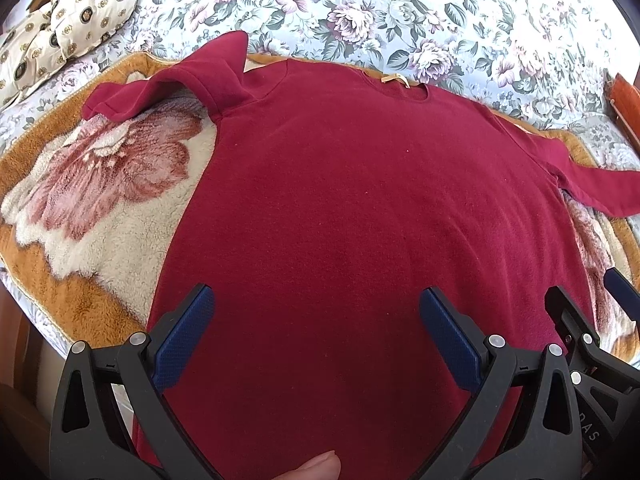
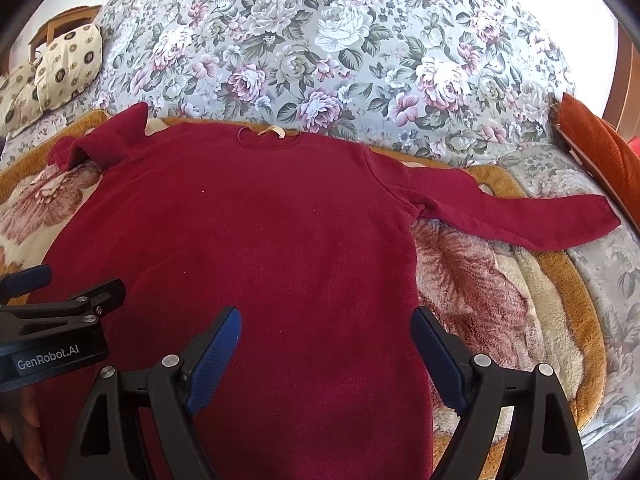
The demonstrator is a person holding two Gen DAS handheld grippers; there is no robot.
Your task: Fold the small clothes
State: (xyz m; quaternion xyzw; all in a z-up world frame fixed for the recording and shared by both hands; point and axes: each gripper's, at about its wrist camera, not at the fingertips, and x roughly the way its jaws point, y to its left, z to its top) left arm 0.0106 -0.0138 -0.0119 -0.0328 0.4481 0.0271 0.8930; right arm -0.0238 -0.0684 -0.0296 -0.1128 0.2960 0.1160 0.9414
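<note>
Both grippers, left gripper (image 1: 316,320) and right gripper (image 2: 326,340), hover with fingers apart over the flat red sweater (image 2: 248,232); folding seems not yet begun.

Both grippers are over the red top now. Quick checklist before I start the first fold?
1. Dark red long-sleeved knit top lies flat on the fleece flower blanket: ok.
2. Left sleeve laid straight: not ok, bunched and doubled over.
3. Right sleeve laid straight: ok.
4. Left gripper open, holding nothing: ok.
5. Right gripper open, holding nothing: ok.
6. Bottom hem even: cannot tell, out of view.
</note>
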